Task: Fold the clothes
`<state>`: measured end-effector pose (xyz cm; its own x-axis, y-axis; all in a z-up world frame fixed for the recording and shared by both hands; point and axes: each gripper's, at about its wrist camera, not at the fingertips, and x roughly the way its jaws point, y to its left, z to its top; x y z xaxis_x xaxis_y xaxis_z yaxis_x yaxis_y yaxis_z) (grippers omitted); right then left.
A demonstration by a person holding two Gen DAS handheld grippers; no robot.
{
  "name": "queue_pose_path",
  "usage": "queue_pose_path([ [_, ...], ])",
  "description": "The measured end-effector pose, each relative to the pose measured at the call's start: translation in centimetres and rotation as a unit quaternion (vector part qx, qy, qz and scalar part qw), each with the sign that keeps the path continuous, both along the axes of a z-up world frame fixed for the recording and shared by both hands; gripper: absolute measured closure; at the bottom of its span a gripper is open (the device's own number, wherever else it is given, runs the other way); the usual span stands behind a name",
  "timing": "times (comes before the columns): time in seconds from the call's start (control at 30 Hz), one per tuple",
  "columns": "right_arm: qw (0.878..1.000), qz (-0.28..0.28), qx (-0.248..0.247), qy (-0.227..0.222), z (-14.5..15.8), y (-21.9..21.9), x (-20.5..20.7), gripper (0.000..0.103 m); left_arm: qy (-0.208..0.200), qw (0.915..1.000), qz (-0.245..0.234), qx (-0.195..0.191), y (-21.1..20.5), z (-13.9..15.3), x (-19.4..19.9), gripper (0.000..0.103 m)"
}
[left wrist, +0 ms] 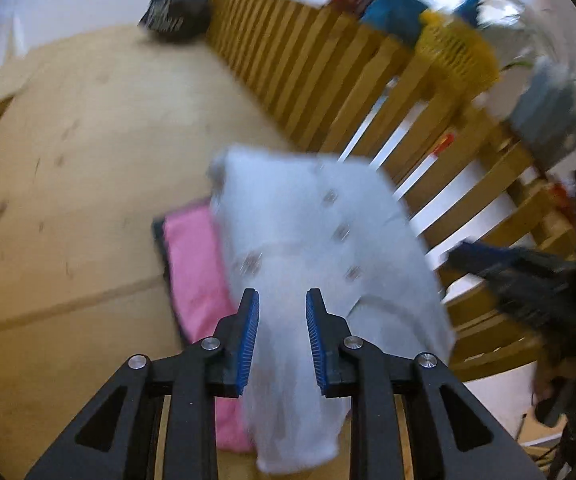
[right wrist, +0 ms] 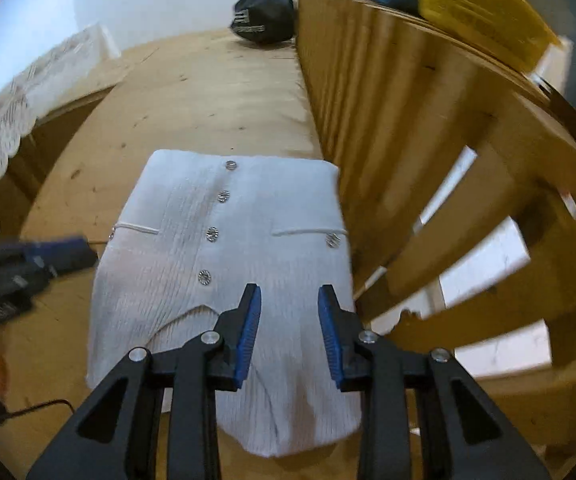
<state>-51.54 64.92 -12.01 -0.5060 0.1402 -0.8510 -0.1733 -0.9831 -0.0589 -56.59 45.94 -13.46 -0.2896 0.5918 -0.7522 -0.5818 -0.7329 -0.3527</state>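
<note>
White buttoned garment (right wrist: pixel 223 280) lies folded on the wooden worktop (right wrist: pixel 215 92), partly over a pink cloth (left wrist: pixel 195 280). Left gripper (left wrist: pixel 282 344) and right gripper (right wrist: pixel 289 336) hover above it, fingers apart, holding nothing. Risk: a careless pinch drags the fold open; slatted rail (right wrist: pixel 368 120) close beside, may snag.

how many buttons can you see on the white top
6 on the white top: four down the centre placket, one at each pocket trim. More may be hidden under the fold.
</note>
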Motion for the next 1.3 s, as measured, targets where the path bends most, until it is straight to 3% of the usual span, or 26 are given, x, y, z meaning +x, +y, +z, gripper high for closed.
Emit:
queue_pose_path([
  [0.1, 1.000, -0.004, 0.002, -0.017, -1.9, -0.2, -1.7, 0.085, 0.010, 0.9999, -0.014, 0.000, 1.7, -0.1, -0.8, 0.081],
  [0.27, 0.997, -0.007, 0.047, -0.059, -6.4, -0.1, -3.1, 0.085, -0.018, 0.9968, -0.006, -0.078, 2.7, -5.8, -3.4, 0.080],
  [0.37, 0.995, -0.009, 0.079, -0.062, -6.2, -1.0, -3.5, 0.084, -0.021, 0.9964, -0.007, -0.082, 2.9, -6.7, -3.9, 0.080],
  [0.43, 0.996, -0.014, 0.070, -0.045, -4.6, -1.3, -2.5, 0.084, -0.009, 0.9963, -0.001, -0.085, 2.9, -5.0, -3.4, 0.082],
  [0.5, 0.998, -0.023, 0.055, -0.022, -2.8, -1.6, -1.0, 0.074, 0.011, 0.9968, 0.002, -0.079, 1.6, -2.6, -1.6, 0.077],
  [0.53, 0.999, -0.031, 0.040, -0.005, -1.8, -1.8, 0.6, 0.064, 0.020, 0.9970, 0.001, -0.074, 0.7, -1.5, -0.5, 0.072],
  [0.57, 0.999, -0.036, 0.027, 0.006, -1.1, -2.1, 1.9, 0.058, 0.029, 0.9971, 0.001, -0.070, -0.1, -0.4, 0.5, 0.059],
  [0.6, 0.999, -0.040, 0.021, 0.016, -0.8, -2.5, 3.4, 0.058, 0.040, 0.9969, 0.000, -0.067, -1.0, 0.7, 1.7, 0.049],
  [0.63, 0.999, -0.045, 0.015, 0.026, -0.5, -3.0, 5.0, 0.058, 0.051, 0.9964, -0.002, -0.067, -2.1, 1.5, 3.2, 0.046],
  [0.83, 0.995, -0.082, -0.001, 0.062, -0.5, -7.0, 12.1, 0.051, 0.101, 0.9915, -0.005, -0.082, -6.4, 2.4, 10.0, 0.037],
  [1.13, 0.991, -0.106, 0.023, 0.079, -1.8, -12.9, 19.5, 0.050, 0.136, 0.9867, -0.030, -0.084, -9.5, 0.2, 18.8, 0.029],
  [1.3, 0.990, -0.112, 0.025, 0.079, -0.7, -16.4, 24.2, 0.050, 0.121, 0.9878, -0.028, -0.094, -13.1, 0.0, 22.1, 0.029],
])
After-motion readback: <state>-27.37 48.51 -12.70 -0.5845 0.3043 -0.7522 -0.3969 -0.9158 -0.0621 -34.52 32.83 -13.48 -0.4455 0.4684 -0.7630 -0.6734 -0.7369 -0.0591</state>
